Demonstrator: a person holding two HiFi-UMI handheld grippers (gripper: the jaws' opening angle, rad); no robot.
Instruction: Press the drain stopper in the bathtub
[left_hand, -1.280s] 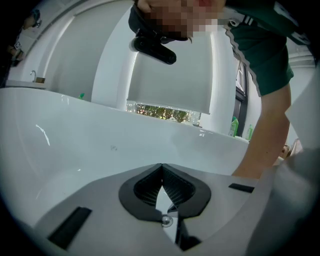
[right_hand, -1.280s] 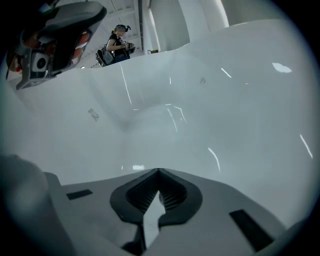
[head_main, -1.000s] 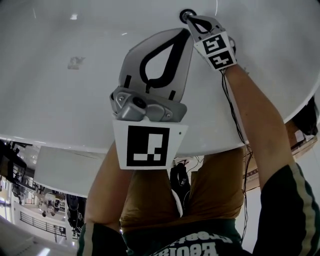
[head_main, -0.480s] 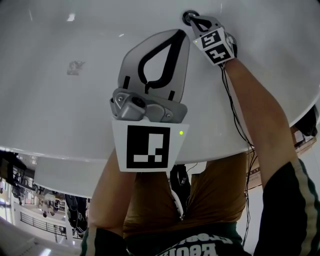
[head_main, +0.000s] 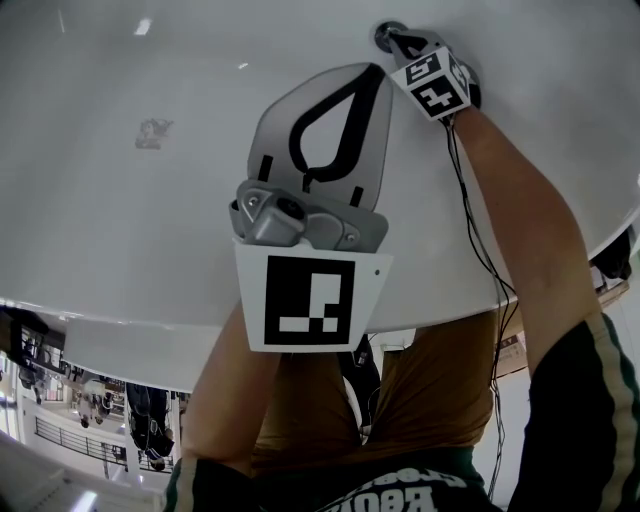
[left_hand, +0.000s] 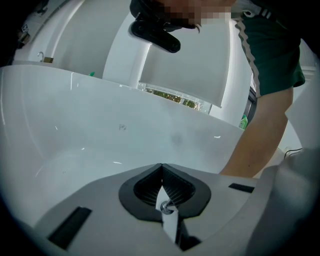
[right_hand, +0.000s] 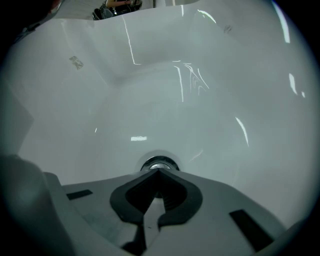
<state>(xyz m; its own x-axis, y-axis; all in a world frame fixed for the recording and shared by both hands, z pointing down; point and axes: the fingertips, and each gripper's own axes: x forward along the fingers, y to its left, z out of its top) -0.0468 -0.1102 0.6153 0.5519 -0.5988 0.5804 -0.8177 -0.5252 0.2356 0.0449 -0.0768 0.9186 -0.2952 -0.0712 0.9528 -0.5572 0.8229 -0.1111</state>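
A round chrome drain stopper (right_hand: 158, 163) sits in the floor of the white bathtub (right_hand: 165, 100). My right gripper (right_hand: 158, 170) is shut with its tips right at the stopper's near edge; whether they touch it is hidden. In the head view the right gripper (head_main: 392, 38) reaches the stopper (head_main: 383, 32) at the top of the frame. Nearer the tub's rim, my left gripper (head_main: 375, 70) is held above the tub floor, shut and holding nothing. In its own view the left gripper (left_hand: 161, 165) points at the bare tub wall (left_hand: 100, 135).
The tub's rim (head_main: 150, 310) curves across the head view, with the person's bare arms (head_main: 520, 220) over it. A small faint mark (head_main: 150, 130) shows on the tub surface. Beyond the rim stand white panels (left_hand: 170, 55) and a dark fixture (left_hand: 155, 32).
The right gripper has moved a little further toward the stopper at the top of the head view. The left gripper has shifted slightly right and down in the view.
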